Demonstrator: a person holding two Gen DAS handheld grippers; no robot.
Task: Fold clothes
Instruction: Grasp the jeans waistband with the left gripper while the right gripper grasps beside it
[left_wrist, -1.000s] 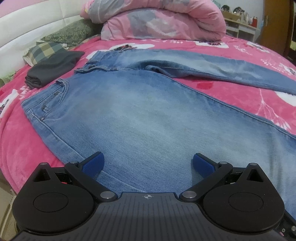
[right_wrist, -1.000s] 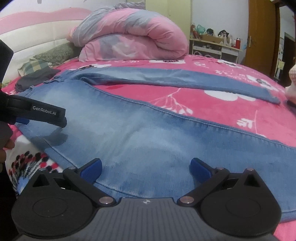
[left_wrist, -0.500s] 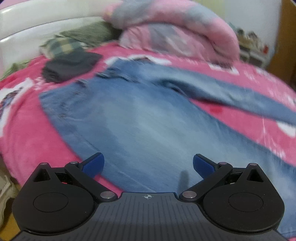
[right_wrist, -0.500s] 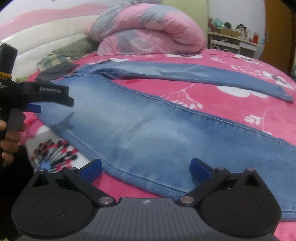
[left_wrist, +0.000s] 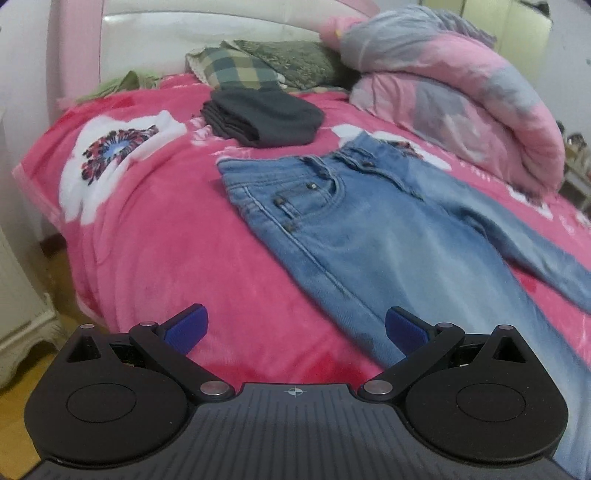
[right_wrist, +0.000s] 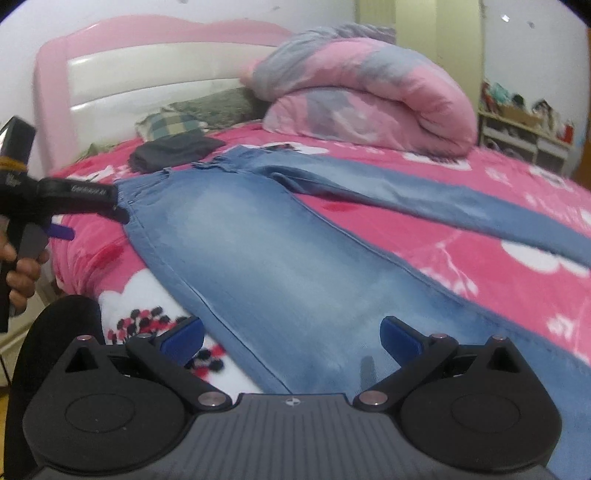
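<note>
Both tongs have swung toward the headboard end since a second ago: the left tongs (left_wrist: 295, 326), which then looked across the thigh of the jeans (left_wrist: 369, 236), now face the waistband corner, and the right tongs (right_wrist: 291, 338) have the jeans' outer seam running up between their fingers; the bed (left_wrist: 155, 229) fills both views, its pink flowered cover bare and open ahead and to the left of the left tongs, right out to the mattress edge where it drops to the floor; the rolled pink and grey quilt (left_wrist: 461, 92) lies far ahead and to the right, well apart from the denim; the jeans lie flat and face up on the cover, waistband away from the tongs, one leg running down under the right finger of the left tongs, the other leg splayed off to the right with a wedge of pink cover between them; a folded dark garment (left_wrist: 262, 118) sits just beyond the waistband, near it but apart, with a plaid pillow (left_wrist: 236, 70) behind; both tongs stand wide open and hold nothing, blue pads (left_wrist: 186, 328) well apart; seen from the right wrist, the left tongs hover by the waistband's near corner, a hand (right_wrist: 20, 273) on the handle.
</note>
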